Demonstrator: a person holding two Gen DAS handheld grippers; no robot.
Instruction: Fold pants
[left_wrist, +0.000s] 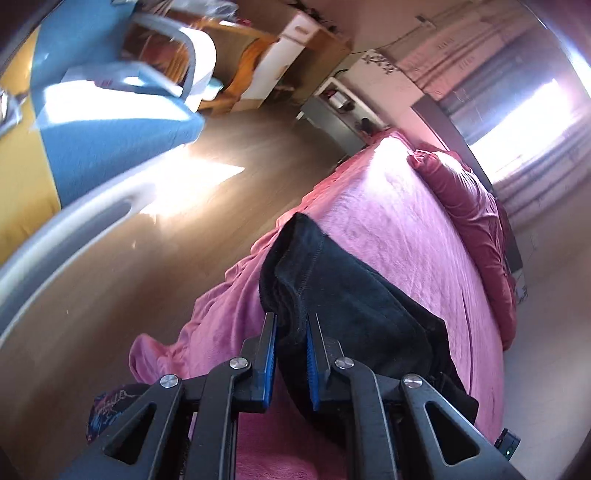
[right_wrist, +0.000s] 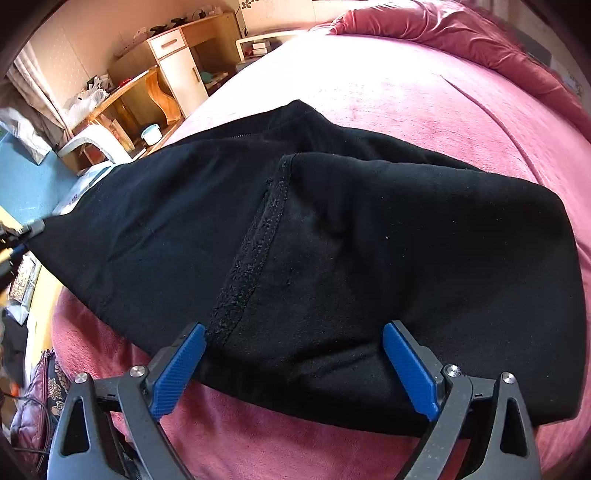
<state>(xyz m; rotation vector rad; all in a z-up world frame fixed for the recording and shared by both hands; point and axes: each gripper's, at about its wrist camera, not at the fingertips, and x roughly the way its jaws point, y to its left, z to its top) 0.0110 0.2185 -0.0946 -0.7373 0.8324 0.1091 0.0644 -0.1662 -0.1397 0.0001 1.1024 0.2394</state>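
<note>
Black fleecy pants (right_wrist: 295, 240) are lying on the pink bed (right_wrist: 424, 96). A bunched fold is being pinched by the left gripper (left_wrist: 291, 350); only the right view shows the right gripper (right_wrist: 293, 369) spread wide over the flat seam.

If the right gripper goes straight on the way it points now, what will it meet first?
Most likely the black pants. The right gripper points down at them with its fingers wide open, and the cloth lies between them on the pink bedcover. How much gap remains is unclear.

No readable text, label, brand, number or sign anywhere in either view; small markings too blurred.
</note>
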